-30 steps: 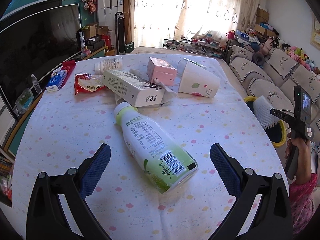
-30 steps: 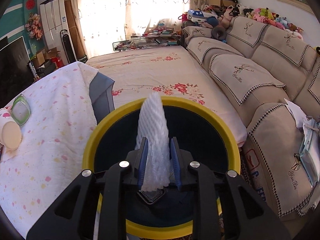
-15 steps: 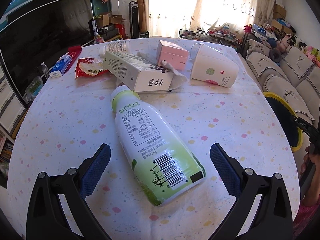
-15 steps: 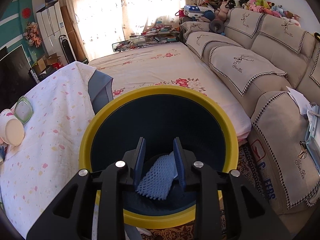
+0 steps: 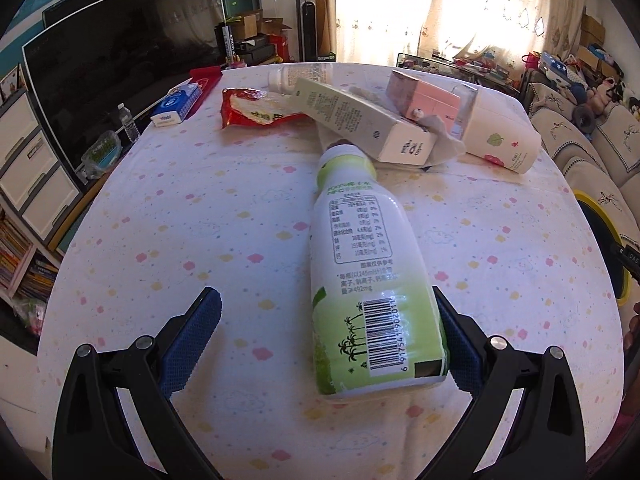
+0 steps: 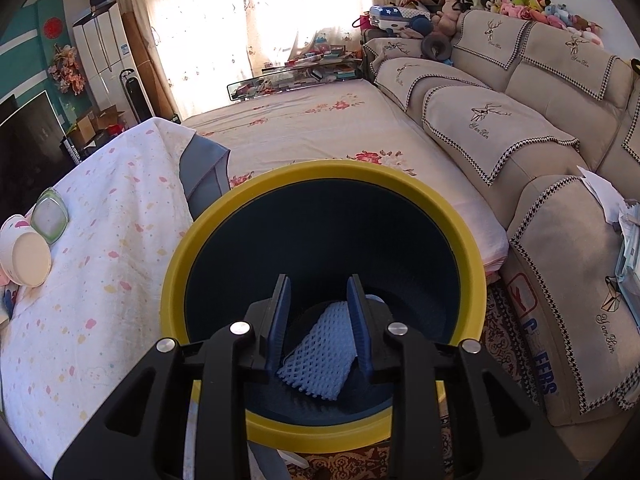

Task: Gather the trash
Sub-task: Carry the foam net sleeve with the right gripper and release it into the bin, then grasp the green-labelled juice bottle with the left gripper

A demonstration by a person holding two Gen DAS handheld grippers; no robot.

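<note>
Left tongs (image 5: 326,322) are spread wide open and holding nothing, sitting low over the bench (image 5: 200,220) with its spotty cloth. A green and white bottle (image 5: 370,280) lies on its side between the two pads, base end toward the camera. The right pad looks like it's right up against the bottle's base, while the left pad is well clear of it.

Further back on the bench there's a heap of other trash: a long cream carton (image 5: 360,120) lying just past the bottle cap, a pink box (image 5: 424,98) behind that, a white paper cup (image 5: 500,136) tipped over on the right, and a red snack bag (image 5: 252,114) on the left.

Right tongs (image 6: 319,322) hang over the yellow-rimmed bin (image 6: 256,200) beside the bench, parted a little, gripping nothing. A piece of white foam netting (image 6: 320,356) lies down at the bottom of the bin, seen between the pads, not pinched by them.
</note>
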